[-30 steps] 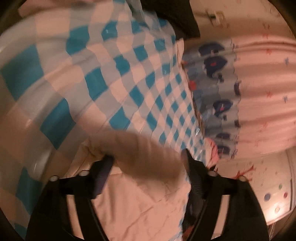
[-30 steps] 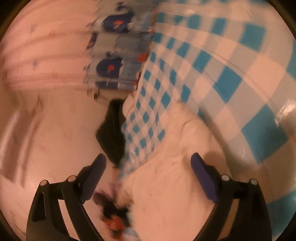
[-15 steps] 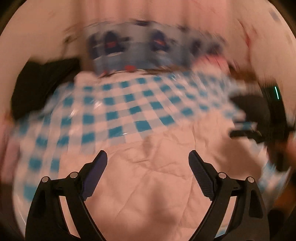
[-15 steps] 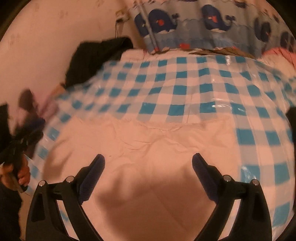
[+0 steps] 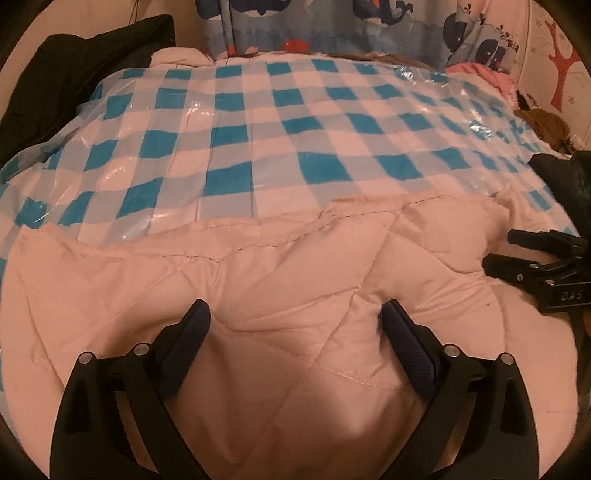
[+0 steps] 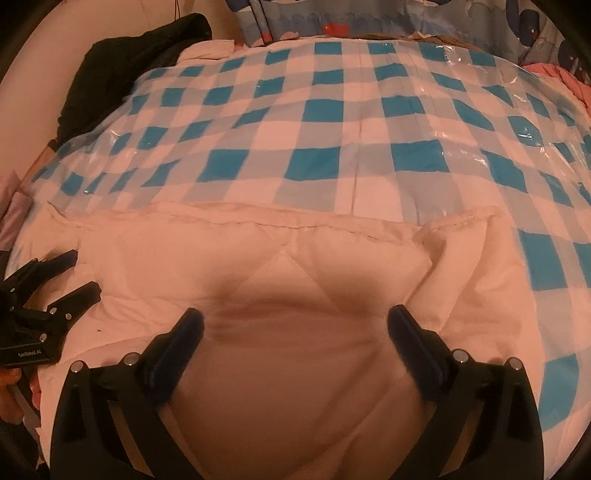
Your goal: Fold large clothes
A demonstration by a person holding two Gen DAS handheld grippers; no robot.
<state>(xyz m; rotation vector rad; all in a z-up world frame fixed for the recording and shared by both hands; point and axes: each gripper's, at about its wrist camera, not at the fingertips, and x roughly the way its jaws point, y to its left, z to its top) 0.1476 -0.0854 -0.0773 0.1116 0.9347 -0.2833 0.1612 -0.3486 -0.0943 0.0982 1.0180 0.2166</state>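
Note:
A pale pink quilted garment (image 5: 295,295) (image 6: 295,280) lies flat on a blue-and-white checked plastic sheet (image 5: 280,140) (image 6: 332,133). My left gripper (image 5: 295,317) hovers just above the quilted fabric, its jaws still opening wide with only flat cloth below them. My right gripper (image 6: 295,321) hangs over the same garment further right, jaws likewise opening, nothing pinched. Each gripper shows in the other's view: the right gripper (image 5: 517,251) at the right edge, the left gripper (image 6: 81,273) at the left edge.
A black garment (image 5: 74,66) (image 6: 125,66) is heaped at the back left. A whale-print curtain (image 5: 332,29) (image 6: 369,18) hangs behind the bed. Pink clothing (image 5: 487,74) and a brown item (image 5: 543,125) lie at the back right.
Both views have swung round from sideways to level and now look down at the pink garment. Both grippers dropped closer to the fabric and their jaws spread a little wider.

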